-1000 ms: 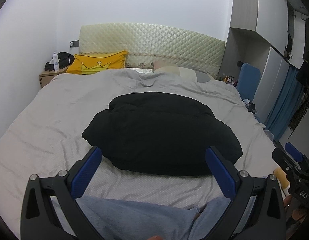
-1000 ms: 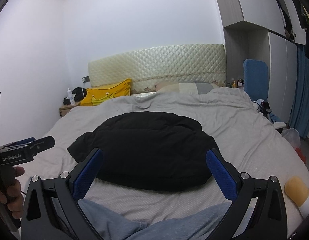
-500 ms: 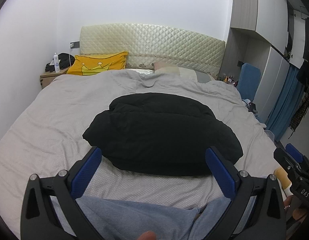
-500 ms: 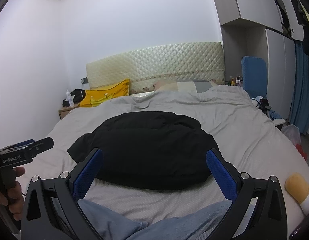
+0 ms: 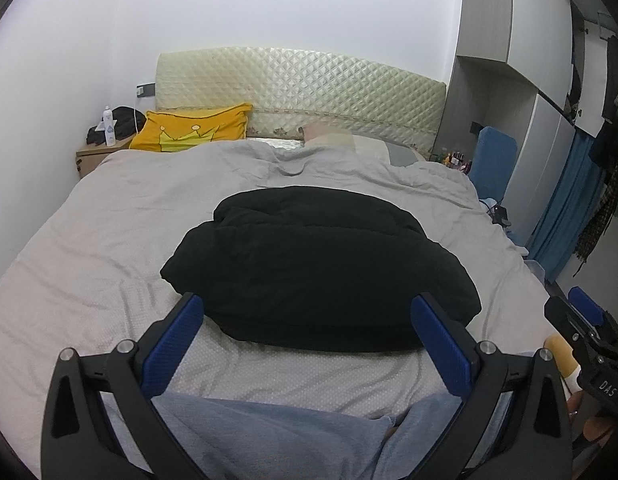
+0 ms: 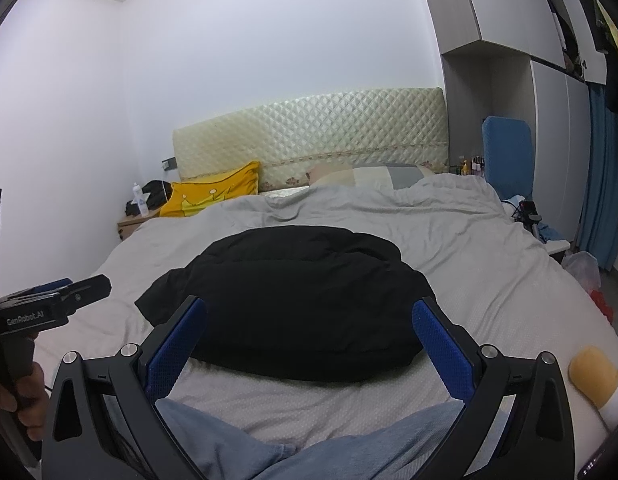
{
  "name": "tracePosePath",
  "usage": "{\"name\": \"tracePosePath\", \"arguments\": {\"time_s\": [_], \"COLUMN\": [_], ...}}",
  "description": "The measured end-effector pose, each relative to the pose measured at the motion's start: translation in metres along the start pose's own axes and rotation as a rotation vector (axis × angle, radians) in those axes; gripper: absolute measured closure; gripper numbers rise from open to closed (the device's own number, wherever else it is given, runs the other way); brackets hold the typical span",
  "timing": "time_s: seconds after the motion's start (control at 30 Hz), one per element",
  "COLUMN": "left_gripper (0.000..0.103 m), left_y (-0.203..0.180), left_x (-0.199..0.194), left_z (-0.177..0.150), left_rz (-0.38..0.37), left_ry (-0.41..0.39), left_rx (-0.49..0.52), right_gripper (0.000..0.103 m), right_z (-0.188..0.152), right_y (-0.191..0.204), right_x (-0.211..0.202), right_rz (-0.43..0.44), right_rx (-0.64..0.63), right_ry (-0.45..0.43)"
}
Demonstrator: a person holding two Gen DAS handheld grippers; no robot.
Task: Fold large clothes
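Little has shifted since the earlier frames: both cameras have tipped up slightly, so the black garment [image 5: 321, 268] sits a touch lower in each view, while it lies unchanged as a puffy folded bundle in the middle of the grey bed [image 5: 89, 248]. Left hand-held gripper [image 5: 309, 320] hovers near the bed's foot with its blue fingers [image 5: 173, 340] spread wide and nothing between them. Right hand-held gripper [image 6: 311, 322] is likewise wide apart and empty, framing the garment's near edge without touching it. Blue-grey trouser legs [image 6: 237, 448] show below both. A yellow crown cushion [image 5: 193, 130] leans by the quilted headboard [image 5: 301, 92], and a yellow plush thing [image 6: 595, 378] lies at the bed's right edge.
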State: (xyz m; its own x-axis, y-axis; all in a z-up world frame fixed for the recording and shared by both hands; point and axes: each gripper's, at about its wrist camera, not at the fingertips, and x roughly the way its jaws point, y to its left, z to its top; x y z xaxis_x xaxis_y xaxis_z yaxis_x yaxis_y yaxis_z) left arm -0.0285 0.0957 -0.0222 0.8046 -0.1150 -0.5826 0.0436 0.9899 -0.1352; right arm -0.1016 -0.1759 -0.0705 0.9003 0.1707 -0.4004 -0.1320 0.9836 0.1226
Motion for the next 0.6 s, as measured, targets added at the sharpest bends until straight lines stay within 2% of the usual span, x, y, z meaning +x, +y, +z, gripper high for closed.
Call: {"name": "tracePosePath", "arguments": {"time_s": [0.6], "left_gripper": [0.0], "left_y": [-0.0011], "left_x": [-0.0006], "left_z": [0.0025], "left_rz": [-0.011], "left_ry": [0.008], "left_rx": [0.009], "right_gripper": [0.0], "right_z": [0.0024], "right_y": [-0.004], "right_x": [-0.0026], "right_rz": [-0.006], "right_rx": [0.002], "right_ry": [-0.001]}}
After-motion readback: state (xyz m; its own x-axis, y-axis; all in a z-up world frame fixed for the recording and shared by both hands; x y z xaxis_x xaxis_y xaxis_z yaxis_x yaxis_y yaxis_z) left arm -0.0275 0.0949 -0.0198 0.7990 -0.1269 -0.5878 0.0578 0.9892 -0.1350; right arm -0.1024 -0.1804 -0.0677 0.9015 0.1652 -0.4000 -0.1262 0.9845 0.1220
